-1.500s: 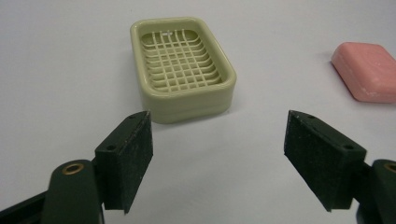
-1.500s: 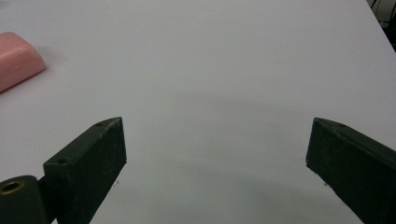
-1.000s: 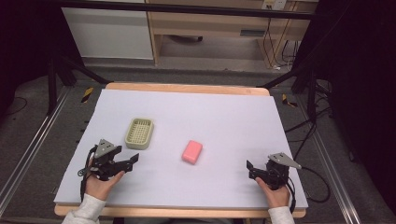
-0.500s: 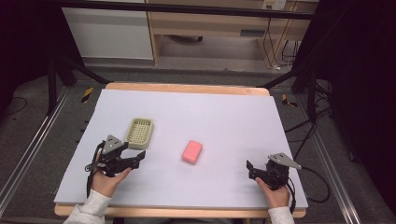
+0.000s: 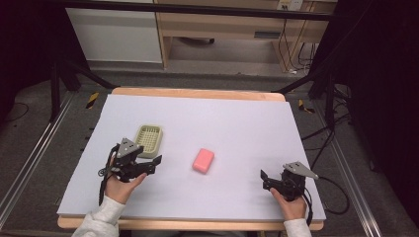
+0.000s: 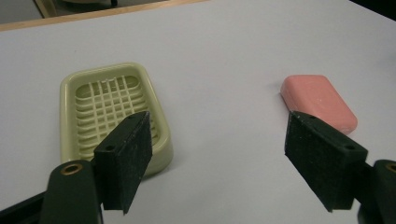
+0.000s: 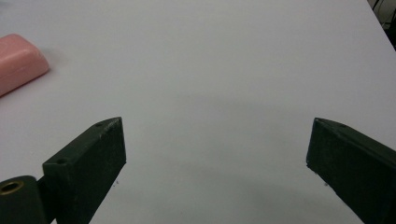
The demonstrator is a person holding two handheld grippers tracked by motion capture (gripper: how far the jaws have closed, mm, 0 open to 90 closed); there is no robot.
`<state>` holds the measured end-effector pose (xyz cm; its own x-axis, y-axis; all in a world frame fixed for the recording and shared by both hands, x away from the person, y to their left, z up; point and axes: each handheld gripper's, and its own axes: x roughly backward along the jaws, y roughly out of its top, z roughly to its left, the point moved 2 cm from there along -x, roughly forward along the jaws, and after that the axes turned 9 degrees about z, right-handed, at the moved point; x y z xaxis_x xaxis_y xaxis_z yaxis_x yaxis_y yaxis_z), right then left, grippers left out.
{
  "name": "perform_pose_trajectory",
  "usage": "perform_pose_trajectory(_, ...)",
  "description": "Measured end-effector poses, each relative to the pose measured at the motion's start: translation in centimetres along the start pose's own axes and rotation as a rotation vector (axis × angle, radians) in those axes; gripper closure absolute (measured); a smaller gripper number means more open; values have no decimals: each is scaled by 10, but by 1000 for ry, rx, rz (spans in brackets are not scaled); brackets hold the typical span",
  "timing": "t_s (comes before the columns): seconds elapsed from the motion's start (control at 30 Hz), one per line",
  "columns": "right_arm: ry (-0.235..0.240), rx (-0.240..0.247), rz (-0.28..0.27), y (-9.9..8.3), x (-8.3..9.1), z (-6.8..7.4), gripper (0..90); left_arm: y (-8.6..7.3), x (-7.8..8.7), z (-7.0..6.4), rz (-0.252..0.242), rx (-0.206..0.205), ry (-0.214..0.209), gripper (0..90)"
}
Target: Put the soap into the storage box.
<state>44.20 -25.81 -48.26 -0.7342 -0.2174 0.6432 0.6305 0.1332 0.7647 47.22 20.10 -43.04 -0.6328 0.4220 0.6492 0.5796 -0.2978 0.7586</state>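
A pink soap bar (image 5: pixel 203 160) lies near the middle of the white table (image 5: pixel 237 123); it also shows as soap (image 6: pixel 320 101) and soap (image 7: pixel 18 63). A pale green slotted soap dish (image 5: pixel 148 139), also dish (image 6: pixel 112 114), stands left of it, with nothing in it. My left gripper (image 5: pixel 154 162) hovers open just in front of the dish, its jaws wide apart, the dish behind its left jaw and the soap behind its right jaw. My right gripper (image 5: pixel 263 178) rests open near the front right of the table, nothing between its jaws.
The table's wooden edge (image 5: pixel 197 93) runs along the far side, with a cabinet (image 5: pixel 116 32) and cables (image 5: pixel 291 37) beyond. Metal rails (image 5: pixel 29 163) flank both sides. A cable (image 5: pixel 328 195) trails from the right gripper over the table's right edge.
My left gripper has moved forward and to the right, toward the soap dish and the soap. The right gripper, the soap and the dish have stayed put.
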Motion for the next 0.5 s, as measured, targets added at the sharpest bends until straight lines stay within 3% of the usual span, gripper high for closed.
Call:
perform_pose_trajectory(0.23,4,-2,5,0,0,1,50,7,-4,-6,-12,4,-12,231)
perform_pose_trajectory(0.5,4,-5,3,0,0,0,50,17,-9,-17,-13,-23,-18,227)
